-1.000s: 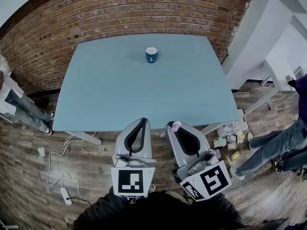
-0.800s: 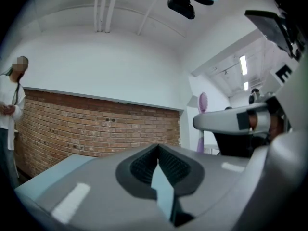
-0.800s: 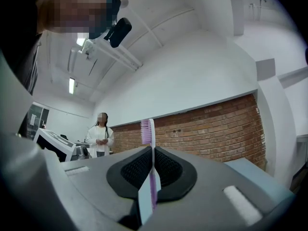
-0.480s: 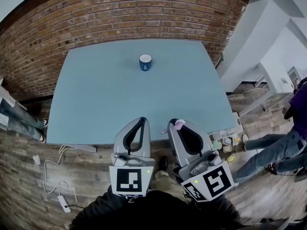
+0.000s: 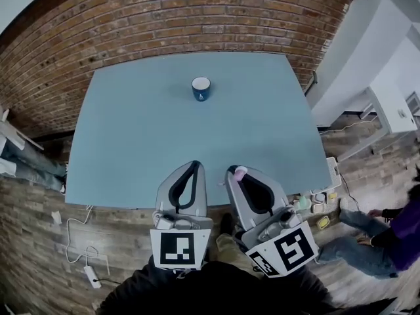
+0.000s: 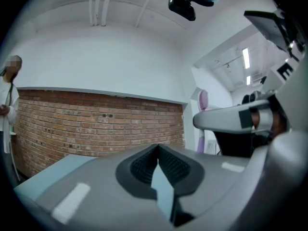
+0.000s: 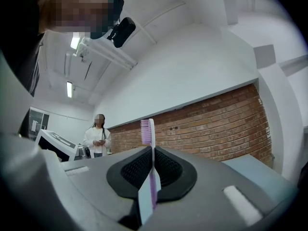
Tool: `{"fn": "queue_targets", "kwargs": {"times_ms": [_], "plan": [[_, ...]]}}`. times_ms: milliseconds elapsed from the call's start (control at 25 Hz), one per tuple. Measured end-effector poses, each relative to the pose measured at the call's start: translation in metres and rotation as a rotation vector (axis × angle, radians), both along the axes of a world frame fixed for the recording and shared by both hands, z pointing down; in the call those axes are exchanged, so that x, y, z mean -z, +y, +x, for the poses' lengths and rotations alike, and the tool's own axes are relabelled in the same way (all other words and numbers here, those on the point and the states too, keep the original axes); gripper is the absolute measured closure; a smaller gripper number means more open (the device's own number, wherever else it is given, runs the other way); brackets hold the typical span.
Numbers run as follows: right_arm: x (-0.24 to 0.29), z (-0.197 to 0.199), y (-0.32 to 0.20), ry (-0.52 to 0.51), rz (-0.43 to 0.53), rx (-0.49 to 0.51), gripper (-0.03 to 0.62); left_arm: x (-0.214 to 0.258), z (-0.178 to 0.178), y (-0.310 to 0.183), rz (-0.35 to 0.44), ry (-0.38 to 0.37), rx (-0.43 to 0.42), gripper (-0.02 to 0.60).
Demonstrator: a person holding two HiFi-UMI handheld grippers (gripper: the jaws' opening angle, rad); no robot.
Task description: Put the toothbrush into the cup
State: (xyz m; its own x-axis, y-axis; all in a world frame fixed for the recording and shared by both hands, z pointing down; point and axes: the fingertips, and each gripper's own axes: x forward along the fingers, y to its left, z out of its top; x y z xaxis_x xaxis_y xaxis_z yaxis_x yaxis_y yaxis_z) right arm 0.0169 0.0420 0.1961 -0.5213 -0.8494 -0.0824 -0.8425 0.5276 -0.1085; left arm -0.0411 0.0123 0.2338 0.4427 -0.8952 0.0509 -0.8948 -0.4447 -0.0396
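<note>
Right gripper (image 7: pixel 153 153): pinched on the purple-and-white toothbrush (image 7: pixel 147 130), whose bristled head is seen standing above the jaws. Left gripper (image 6: pixel 158 150): jaws pressed together, with nothing held between them. Both grippers are held side by side over the near edge of the blue table (image 5: pixel 131 143). The blue cup (image 5: pixel 201 88) is seen upright near the far edge, well apart from them.

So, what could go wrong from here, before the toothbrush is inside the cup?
1. The right gripper pinches the toothbrush only on its thin handle, so it may pivot or slip between the jaws.
2. The cup is small and stands alone, far across the table. A slightly off-centre approach could probably tip it or push it away.
</note>
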Motion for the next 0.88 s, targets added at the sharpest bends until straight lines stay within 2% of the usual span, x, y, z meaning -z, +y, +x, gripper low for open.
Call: {"fn": "queue_targets", "kwargs": {"times_ms": [360, 640, 880], "plan": [[-0.022, 0.03, -0.053, -0.047, -0.048, 0.041, 0.58, -0.022, 0.03, -0.048, -0.06, -0.053, 0.032, 0.574], [-0.015, 0.058, -0.085, -0.089, -0.02, 0.092, 0.58, -0.004, 0.061, -0.081, -0.014, -0.093, 0.067, 0.574], [-0.005, 0.068, -0.101, -0.115, -0.002, 0.118, 0.58, 0.008, 0.068, -0.095, 0.001, -0.121, 0.097, 0.574]]}}
